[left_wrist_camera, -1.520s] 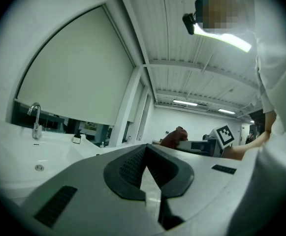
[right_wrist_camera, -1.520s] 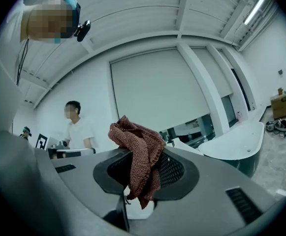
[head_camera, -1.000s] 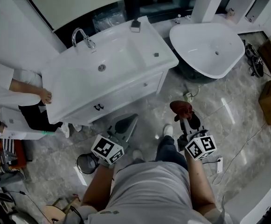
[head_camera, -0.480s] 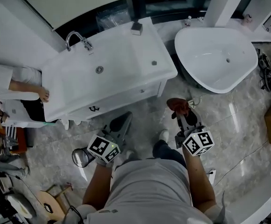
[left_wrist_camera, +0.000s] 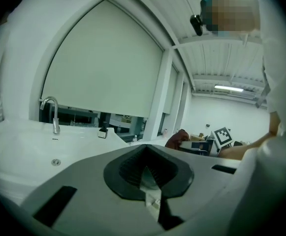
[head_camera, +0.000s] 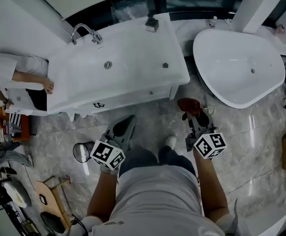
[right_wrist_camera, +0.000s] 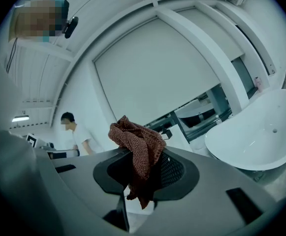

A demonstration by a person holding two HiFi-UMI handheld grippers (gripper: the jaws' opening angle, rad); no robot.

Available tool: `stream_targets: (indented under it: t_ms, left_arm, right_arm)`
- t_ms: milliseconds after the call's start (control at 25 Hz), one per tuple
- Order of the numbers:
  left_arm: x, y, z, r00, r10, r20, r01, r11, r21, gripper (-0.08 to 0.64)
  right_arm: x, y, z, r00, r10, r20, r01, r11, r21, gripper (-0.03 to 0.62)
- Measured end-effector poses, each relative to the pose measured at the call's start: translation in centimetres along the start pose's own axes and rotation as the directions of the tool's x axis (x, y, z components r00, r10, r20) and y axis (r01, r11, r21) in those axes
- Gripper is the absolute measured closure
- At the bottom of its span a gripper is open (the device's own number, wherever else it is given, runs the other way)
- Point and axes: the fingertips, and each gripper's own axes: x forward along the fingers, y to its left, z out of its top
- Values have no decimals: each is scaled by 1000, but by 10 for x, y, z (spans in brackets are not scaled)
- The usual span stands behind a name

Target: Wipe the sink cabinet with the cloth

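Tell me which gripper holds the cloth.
The right gripper: a reddish-brown cloth is pinched between its jaws, while the left gripper is shut on nothing.

Lower centre: a person in a pale grey T-shirt (head_camera: 160, 200), dark jeans (head_camera: 152, 157) and a white shoe (head_camera: 171, 141); the grey left gripper (head_camera: 127, 122) and right gripper (head_camera: 194, 118) bear black-and-white marker cubes (head_camera: 107, 155).
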Motion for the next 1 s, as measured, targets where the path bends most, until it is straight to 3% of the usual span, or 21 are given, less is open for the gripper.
stream_targets:
  t_ms: [240, 560, 840, 1000]
  left_arm:
    - [19, 2, -16, 999, 15, -52, -16, 1000, -3, 549]
    - [43, 16, -39, 988, -72, -139, 73, 997, -2, 549]
    - [52, 40, -74, 958, -165, -233, 168, 986, -7, 549]
    - [55, 54, -88, 923, -248, -294, 257, 966, -7, 549]
  right_arm:
    - [16, -27, -18, 999, -30, -42, 32, 998, 45, 494]
    - [33, -50, -51, 988, -145, -57, 151, 980, 128, 494]
    - [51, -80, -100, 953, -289, -90, 300, 941, 157, 494]
    - [55, -88, -138, 918, -376, -124, 394, 901, 183, 494]
